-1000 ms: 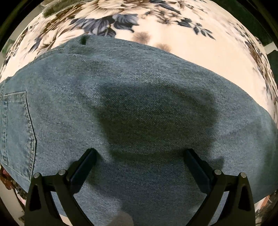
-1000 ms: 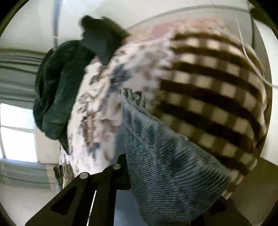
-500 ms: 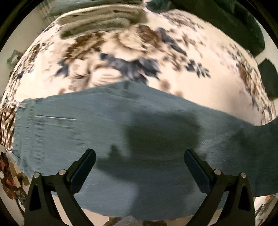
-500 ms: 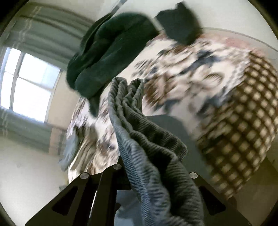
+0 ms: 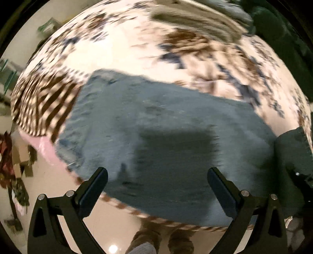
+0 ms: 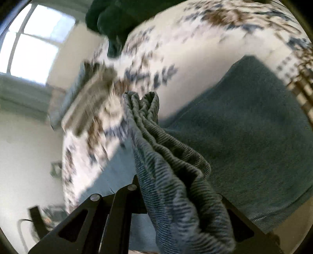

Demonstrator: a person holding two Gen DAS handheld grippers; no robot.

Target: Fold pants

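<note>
The blue denim pants lie spread across a floral-covered bed, near its front edge. My left gripper is open and empty, held above the pants with nothing between its fingers. My right gripper is shut on a bunched end of the pants and holds it lifted above the flat part of the pants. The lifted end and the right gripper also show at the right edge of the left wrist view.
The bed cover is cream with brown and blue flowers, with a brown checked border at the left. Folded grey-beige cloth and a dark green garment lie at the far side. Shiny floor lies below the bed edge.
My left gripper has pulled back and up from the pants, so more of the bed shows. My right gripper has swung round with the bunched end, now over the flat pants.
</note>
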